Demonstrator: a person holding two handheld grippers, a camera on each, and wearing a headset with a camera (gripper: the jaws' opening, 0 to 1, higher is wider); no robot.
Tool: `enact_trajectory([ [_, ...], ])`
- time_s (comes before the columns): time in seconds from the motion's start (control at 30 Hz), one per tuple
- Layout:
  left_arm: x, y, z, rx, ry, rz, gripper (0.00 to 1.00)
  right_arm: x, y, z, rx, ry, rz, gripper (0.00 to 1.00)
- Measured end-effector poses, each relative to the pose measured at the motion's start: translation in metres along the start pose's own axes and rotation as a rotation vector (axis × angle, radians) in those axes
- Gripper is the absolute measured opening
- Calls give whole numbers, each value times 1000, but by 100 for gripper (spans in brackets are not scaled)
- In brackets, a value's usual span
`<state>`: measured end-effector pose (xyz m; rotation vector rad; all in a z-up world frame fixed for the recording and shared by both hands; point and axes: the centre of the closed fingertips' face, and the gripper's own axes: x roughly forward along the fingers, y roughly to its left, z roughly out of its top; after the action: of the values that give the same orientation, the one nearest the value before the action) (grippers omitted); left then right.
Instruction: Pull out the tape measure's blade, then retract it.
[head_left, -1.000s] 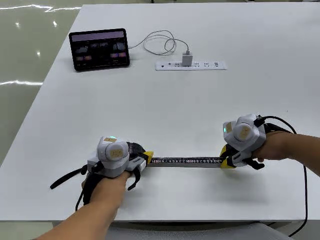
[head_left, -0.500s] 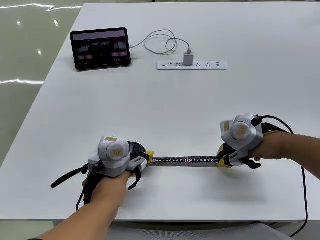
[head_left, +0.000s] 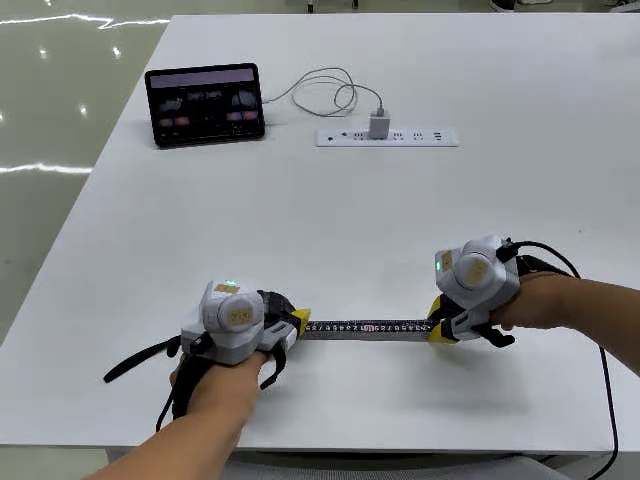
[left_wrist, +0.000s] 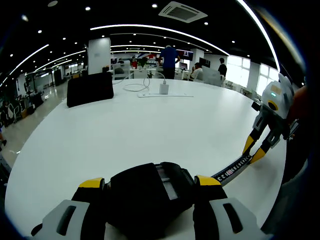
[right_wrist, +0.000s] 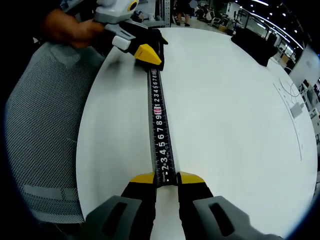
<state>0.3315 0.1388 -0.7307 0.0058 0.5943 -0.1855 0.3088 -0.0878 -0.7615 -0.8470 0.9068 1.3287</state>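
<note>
White and wide, the table (head_left: 400, 200) carries at its far side a tablet (head_left: 206, 103) and a power strip (head_left: 388, 136), well apart from the work at the near edge. On the near left, the left gripper (head_left: 285, 320) has its fingers clamped around the black tape measure case (left_wrist: 147, 197). I think this is to anchor the case on the surface, so it cannot slide when the tape is under tension. On the near right, the right gripper (right_wrist: 167, 178) has its yellow tips pressed together on the end of the blade (right_wrist: 158, 115), near the first numbers. The blade lies flat and straight on the table between the two grippers. Holding the tip in this way lets the person guide the blade instead of letting it snap back. Compared with one second ago, the right gripper has come a little nearer to the left one and the visible blade is shorter. It seems the retracting has begun, though the camera also shifted, so I am not fully sure.
</note>
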Motion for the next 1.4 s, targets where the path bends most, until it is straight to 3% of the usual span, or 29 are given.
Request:
enact_trajectory([
  [0.63, 1, 1, -1, -6, 8, -12, 66, 5, 1, 13, -37, -25, 12, 12],
  [1.4, 1, 0, 0, -7, 4, -17, 66, 12, 2, 26, 11, -42, 10, 12],
])
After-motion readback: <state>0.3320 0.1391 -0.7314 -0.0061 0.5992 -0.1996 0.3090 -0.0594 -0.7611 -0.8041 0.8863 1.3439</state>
